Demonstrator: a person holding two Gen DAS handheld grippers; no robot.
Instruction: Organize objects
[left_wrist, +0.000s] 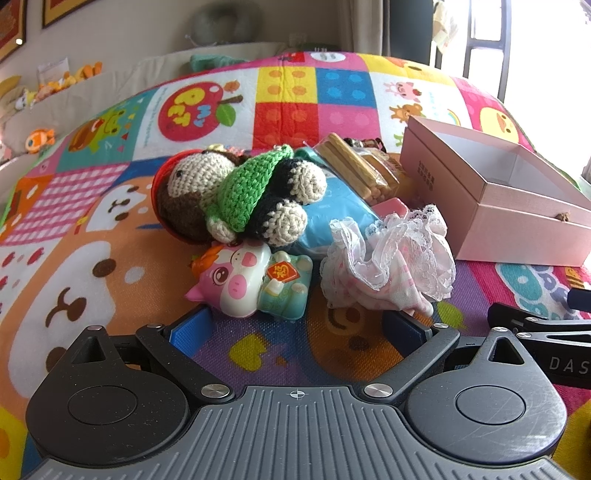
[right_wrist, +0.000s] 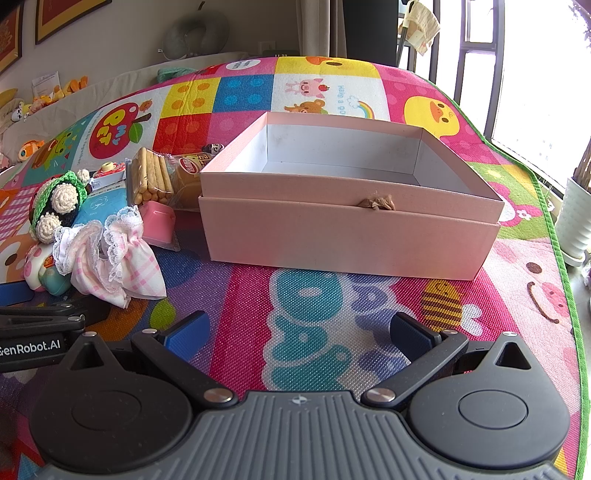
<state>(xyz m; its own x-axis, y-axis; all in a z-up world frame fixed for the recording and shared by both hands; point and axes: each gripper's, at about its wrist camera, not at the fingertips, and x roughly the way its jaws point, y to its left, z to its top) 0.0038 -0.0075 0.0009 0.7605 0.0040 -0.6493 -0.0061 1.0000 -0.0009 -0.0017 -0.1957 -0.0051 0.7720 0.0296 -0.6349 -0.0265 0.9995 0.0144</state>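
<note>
A heap of small things lies on the colourful play mat (left_wrist: 110, 229): a crocheted doll in green (left_wrist: 240, 192), a pig figurine (left_wrist: 247, 284), a lace-trimmed pink cloth (left_wrist: 391, 258), a pack of biscuit sticks (left_wrist: 351, 166), a blue packet (left_wrist: 340, 218) and a pink block (right_wrist: 157, 221). My left gripper (left_wrist: 297, 332) hovers just in front of the pig and the cloth, open, nothing between its fingers. A pink open box (right_wrist: 351, 206) stands to the right of the heap, its inside bare. My right gripper (right_wrist: 297, 332) is open over the mat before the box.
The mat's green edge (right_wrist: 554, 229) runs along the right, with a white ribbed pot (right_wrist: 576, 221) and a window beyond. Soft toys (left_wrist: 40, 138) line a ledge at far left. Each gripper's side shows in the other's view, the left gripper (right_wrist: 40, 325) and the right gripper (left_wrist: 546, 332).
</note>
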